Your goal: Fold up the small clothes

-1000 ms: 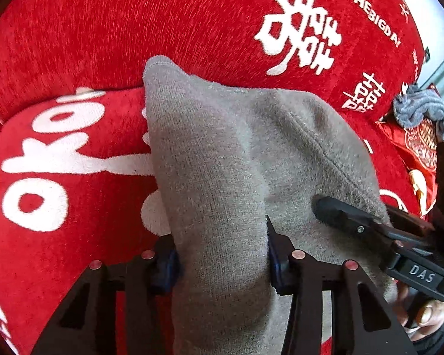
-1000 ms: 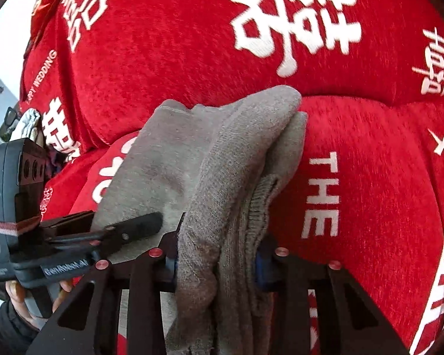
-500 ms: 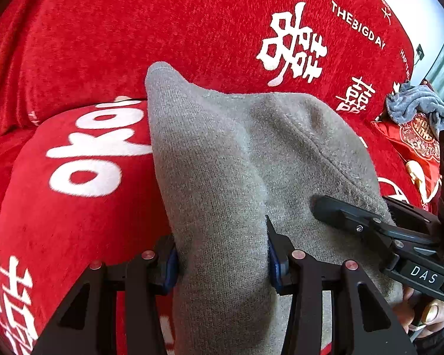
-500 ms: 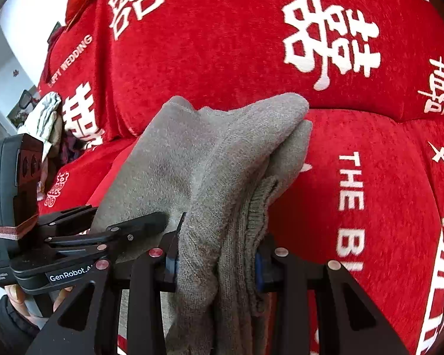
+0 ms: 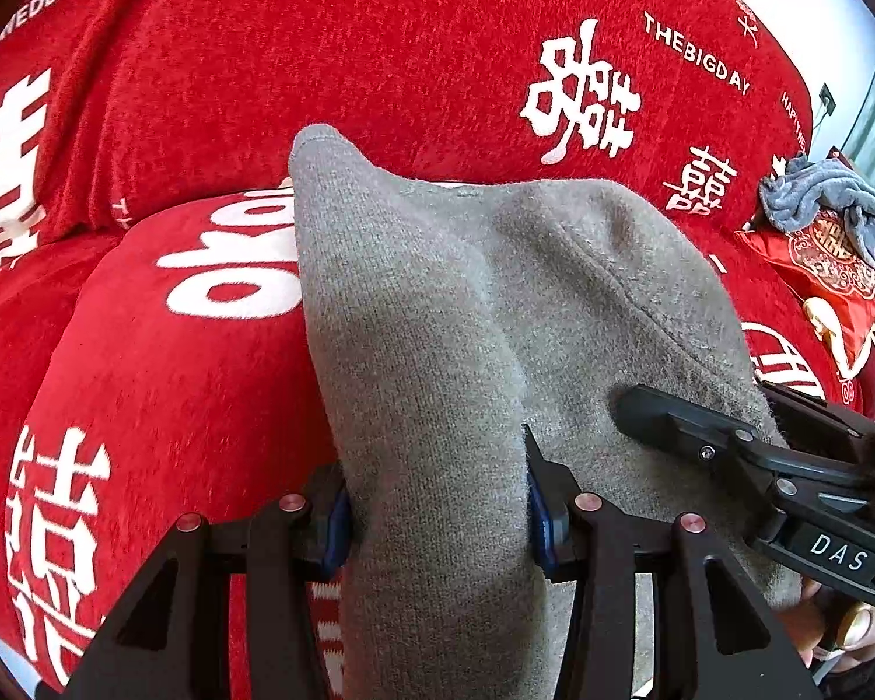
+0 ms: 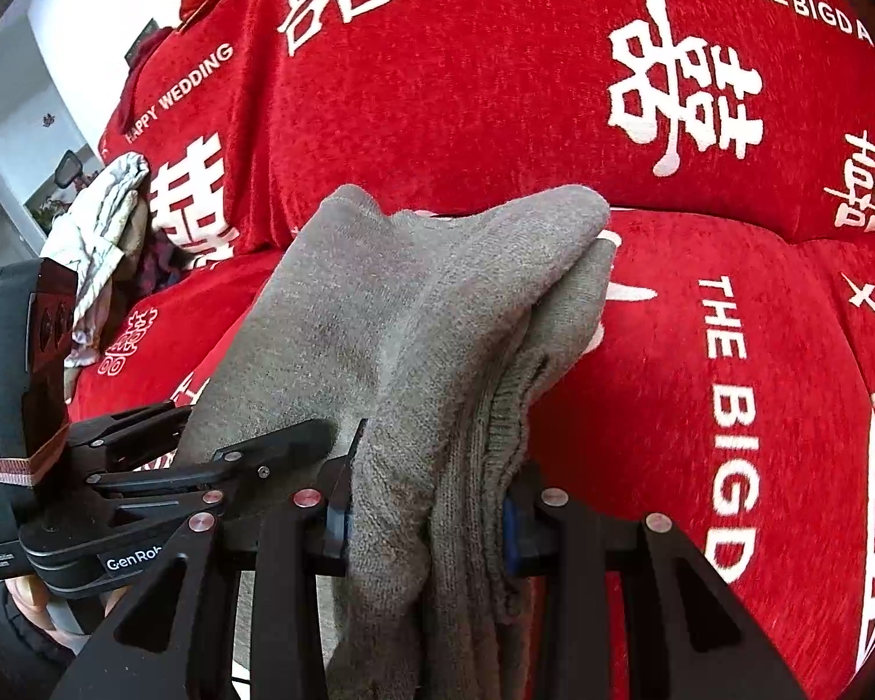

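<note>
Left claw (image 5: 437,516): it is closed on a thick bundle of the grey knit garment (image 5: 437,350), and the blue pads press the cloth from both sides.
Right claw (image 6: 426,510): it is clamped on another bunch of the same garment, where several layers and a ribbed edge hang between the pads.
Garment: it is lifted between the two claws, above the red sofa cover (image 5: 175,408), and its free part droops forward toward the seat.
Change: compared with one second ago, both claws hold the same grip, but the view now shows more of the seat cushion and of the backrest; the garment is carried across the sofa, a little higher.
Meaning: I judge that this is a transport step; the fold itself is not yet laid down.
Far away: a grey cloth (image 5: 822,198) lies on the sofa at the right, and a pale cloth (image 6: 105,221) at the left end.
</note>
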Tool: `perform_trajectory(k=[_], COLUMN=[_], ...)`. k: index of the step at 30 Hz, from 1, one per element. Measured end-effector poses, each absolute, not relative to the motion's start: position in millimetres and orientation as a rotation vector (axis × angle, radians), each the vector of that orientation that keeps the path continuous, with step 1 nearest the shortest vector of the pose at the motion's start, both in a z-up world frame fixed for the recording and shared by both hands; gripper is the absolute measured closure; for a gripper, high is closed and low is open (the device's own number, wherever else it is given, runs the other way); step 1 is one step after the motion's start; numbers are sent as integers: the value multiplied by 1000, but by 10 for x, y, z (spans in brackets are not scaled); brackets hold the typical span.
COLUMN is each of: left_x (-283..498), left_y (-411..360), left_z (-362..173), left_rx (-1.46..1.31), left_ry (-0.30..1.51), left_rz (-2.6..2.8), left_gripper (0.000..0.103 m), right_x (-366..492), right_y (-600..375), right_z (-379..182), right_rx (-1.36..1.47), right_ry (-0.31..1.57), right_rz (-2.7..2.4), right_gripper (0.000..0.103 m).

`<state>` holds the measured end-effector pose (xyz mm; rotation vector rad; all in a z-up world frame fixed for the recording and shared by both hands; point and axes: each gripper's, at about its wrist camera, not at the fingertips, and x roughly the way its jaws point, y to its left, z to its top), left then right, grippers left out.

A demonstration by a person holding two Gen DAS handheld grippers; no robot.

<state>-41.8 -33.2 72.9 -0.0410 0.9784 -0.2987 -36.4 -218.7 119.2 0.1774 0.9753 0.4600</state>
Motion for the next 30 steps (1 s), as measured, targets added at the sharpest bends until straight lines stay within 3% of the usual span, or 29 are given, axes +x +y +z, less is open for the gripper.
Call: perform_trajectory(k=[30], left_x=[-870], left_y=[-208], left_z=[380], left_rx=[-13], left_ry=[973], left_rz=[-284], left_gripper=[54], right_x=[-724], right_y=[-2128], right_z=[892], right_rx=[184], right_ry=[975], right_rz=[480], right_gripper=[65])
